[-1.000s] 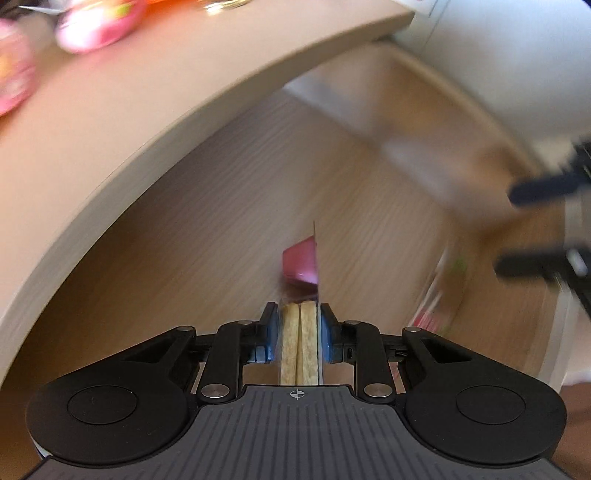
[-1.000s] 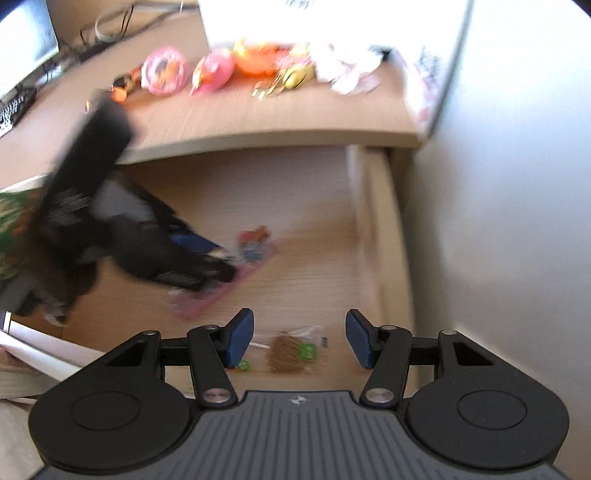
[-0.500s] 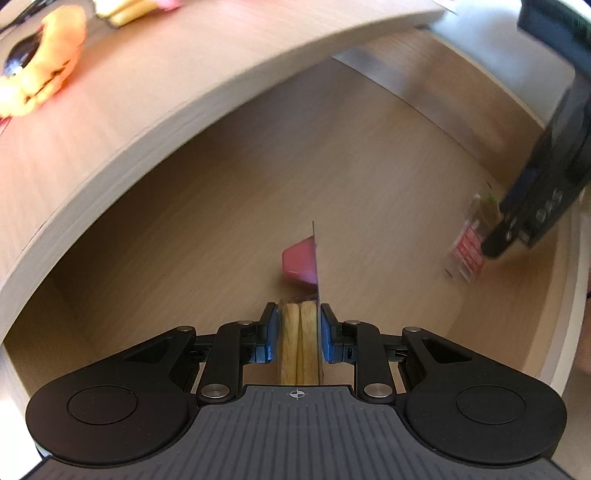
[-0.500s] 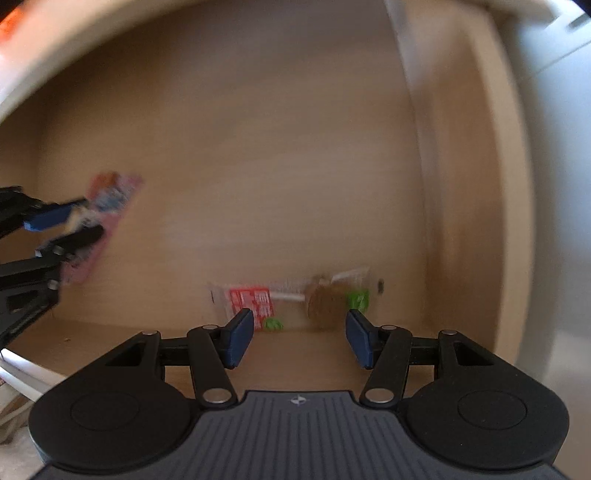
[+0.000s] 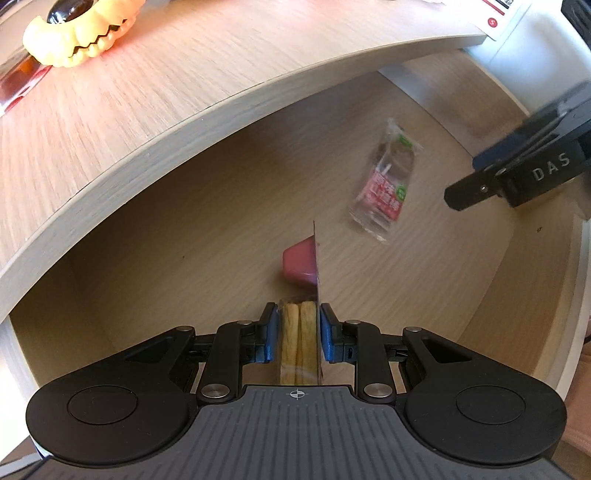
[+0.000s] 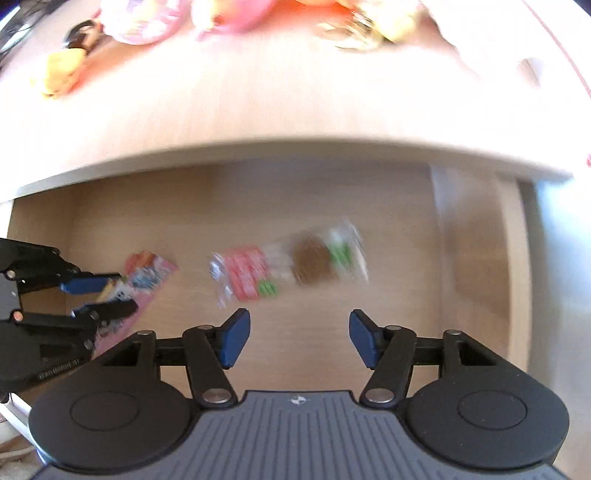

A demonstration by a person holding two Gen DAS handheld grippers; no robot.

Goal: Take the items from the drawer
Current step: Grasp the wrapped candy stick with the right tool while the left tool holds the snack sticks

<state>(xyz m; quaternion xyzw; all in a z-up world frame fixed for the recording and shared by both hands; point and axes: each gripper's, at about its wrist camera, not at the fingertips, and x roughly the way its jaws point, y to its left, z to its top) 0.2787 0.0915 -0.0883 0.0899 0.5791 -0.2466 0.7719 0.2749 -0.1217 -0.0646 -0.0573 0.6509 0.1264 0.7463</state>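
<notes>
Snack card (image 5: 298,343) in left tool (image 5: 295,338) grip

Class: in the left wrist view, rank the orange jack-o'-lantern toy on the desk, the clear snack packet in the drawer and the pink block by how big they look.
1. Jack-o'-lantern toy
2. Clear snack packet
3. Pink block
The block sits nearer the camera and is partly hidden by its card, so true sizes stay unsure.

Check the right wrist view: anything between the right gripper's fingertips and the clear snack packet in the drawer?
Nothing: bare drawer floor separates the right gripper, jaws opening and empty, from the clear snack packet, in the right wrist view.
</notes>
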